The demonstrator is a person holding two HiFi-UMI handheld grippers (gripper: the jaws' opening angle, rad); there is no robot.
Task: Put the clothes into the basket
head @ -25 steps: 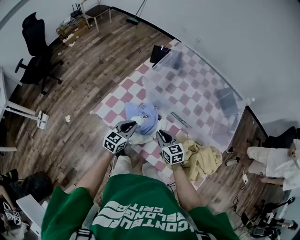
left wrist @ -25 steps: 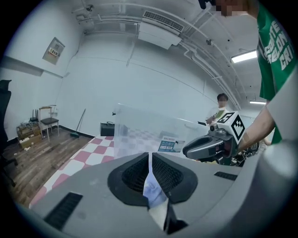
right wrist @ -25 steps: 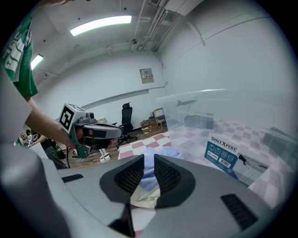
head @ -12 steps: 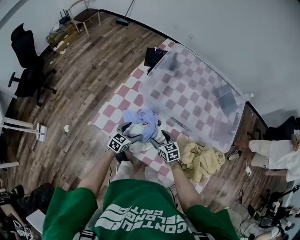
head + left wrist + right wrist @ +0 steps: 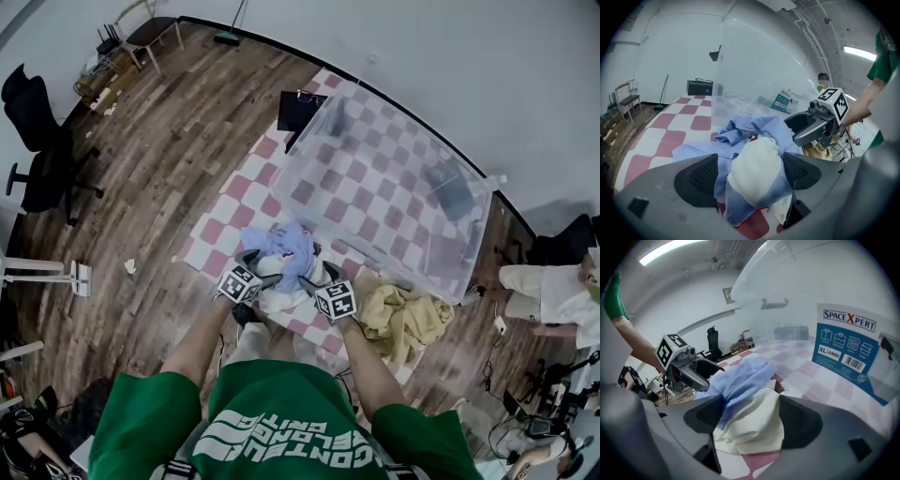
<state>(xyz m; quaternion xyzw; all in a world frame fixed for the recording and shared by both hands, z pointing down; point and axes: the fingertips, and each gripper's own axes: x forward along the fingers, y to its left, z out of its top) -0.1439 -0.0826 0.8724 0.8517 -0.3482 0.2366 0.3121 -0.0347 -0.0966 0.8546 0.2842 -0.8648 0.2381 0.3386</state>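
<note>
Both claws are spread wide here, and that makes sense to me. The left claw (image 5: pixel 750 176) and the right claw (image 5: pixel 754 420) have both just been opening their jaws. Each one now has the same bundle sitting in the gap: a blue shirt (image 5: pixel 286 246) draped over a cream garment (image 5: pixel 275 296). Cloth fills the space between the pads but nothing looks squeezed yet, so I'd call it lined up for a grab, not a grip. In the head view they come at the bundle from 7 and 5 o'clock, facing each other. I reckon that's so a floppy pile gets pinched from two sides and doesn't trail.

The bundle lies on the checkered mat (image 5: pixel 234 202) on the floor, not in the basket (image 5: pixel 394 159) yet. The basket is the big clear tub just beyond it at about 1 o'clock, near enough for a short lift over. A second heap, the yellow clothes (image 5: pixel 405 319), sits at 4 o'clock of the bundle, so the job looks early on. Risk I see: the loose part of the shirt spread on the mat slipping out on the lift.
</note>
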